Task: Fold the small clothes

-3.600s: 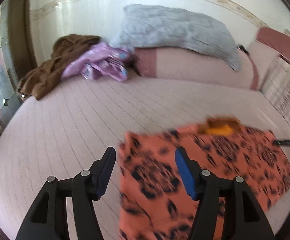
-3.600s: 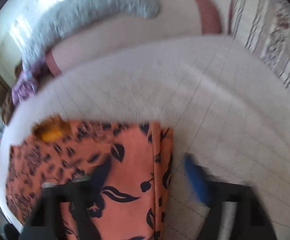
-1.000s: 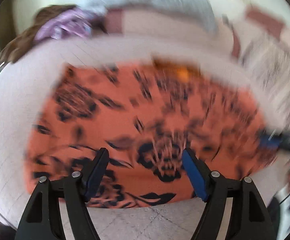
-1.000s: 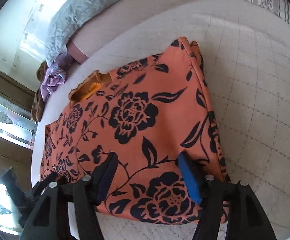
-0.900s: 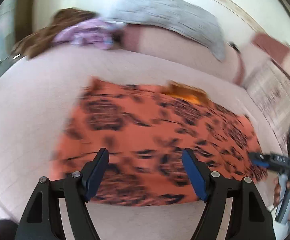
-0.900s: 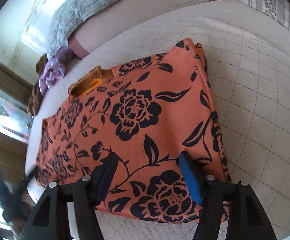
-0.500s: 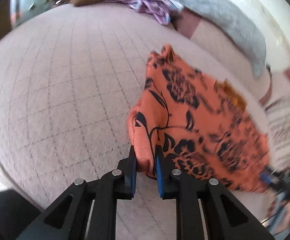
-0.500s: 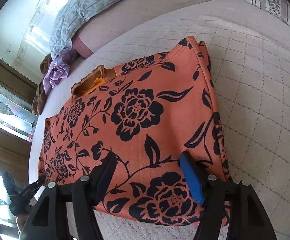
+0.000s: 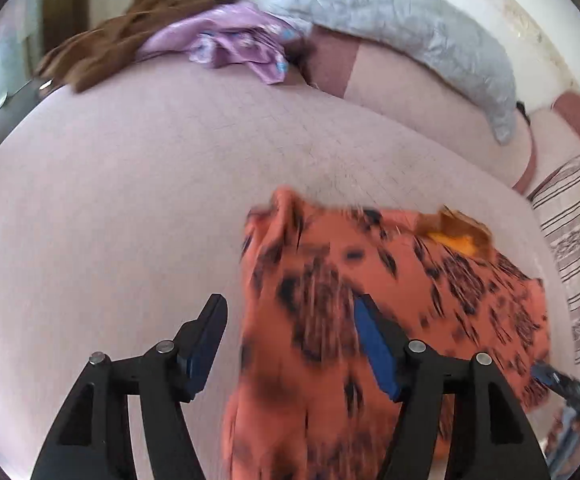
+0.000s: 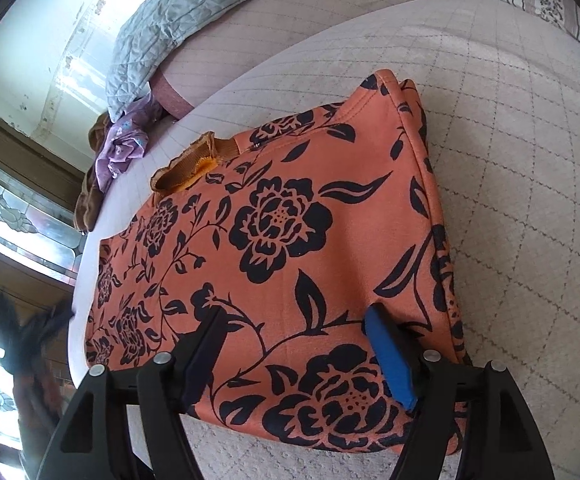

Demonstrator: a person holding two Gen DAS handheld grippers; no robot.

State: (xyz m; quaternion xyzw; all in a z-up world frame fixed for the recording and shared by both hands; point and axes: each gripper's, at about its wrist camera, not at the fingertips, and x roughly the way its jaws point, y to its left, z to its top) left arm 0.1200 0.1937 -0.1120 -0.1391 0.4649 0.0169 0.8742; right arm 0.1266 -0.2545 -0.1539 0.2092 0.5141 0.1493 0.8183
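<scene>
Above orange shirt (image 10: 274,216), right gripper (image 10: 293,344) tilted down, opening

Pale quilted bed (image 9: 138,208), grey quilt (image 9: 401,20) against cream wall (image 10: 38,40), patterned-glass window (image 10: 6,212) alongside.

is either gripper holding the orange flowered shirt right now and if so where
Neither. The left gripper and right gripper both have opening jaws, gripping no part of the orange shirt.
</scene>
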